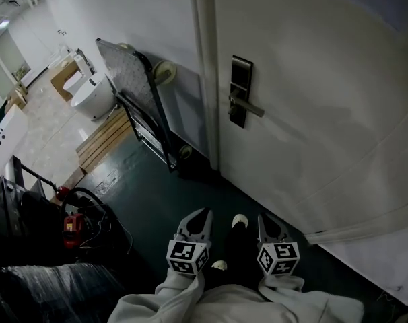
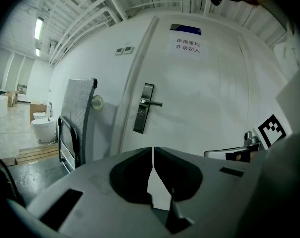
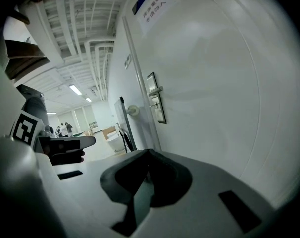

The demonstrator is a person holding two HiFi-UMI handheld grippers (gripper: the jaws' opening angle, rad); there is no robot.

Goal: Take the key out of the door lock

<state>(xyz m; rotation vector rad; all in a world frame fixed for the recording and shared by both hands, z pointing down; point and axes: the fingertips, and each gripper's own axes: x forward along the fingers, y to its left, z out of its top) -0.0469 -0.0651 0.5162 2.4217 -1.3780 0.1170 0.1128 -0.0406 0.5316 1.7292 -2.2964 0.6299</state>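
The white door (image 1: 312, 79) carries a dark lock plate (image 1: 240, 89) with a silver lever handle (image 1: 248, 108). That plate shows again in the left gripper view (image 2: 143, 114) and the right gripper view (image 3: 157, 103). Any key in it is too small to make out. Both grippers hang low over the dark floor, well short of the door. My left gripper (image 1: 202, 215) is shut, tips touching, with nothing between them (image 2: 153, 149). The right gripper (image 1: 264, 219) is also shut and empty (image 3: 148, 151).
A folded platform trolley (image 1: 142, 89) leans on the wall left of the door. Beyond it stand a white toilet (image 1: 93, 98) and wooden pallets (image 1: 104, 138). A red tool with cables (image 1: 73, 225) lies at the left. The person's shoe (image 1: 240, 221) is between the grippers.
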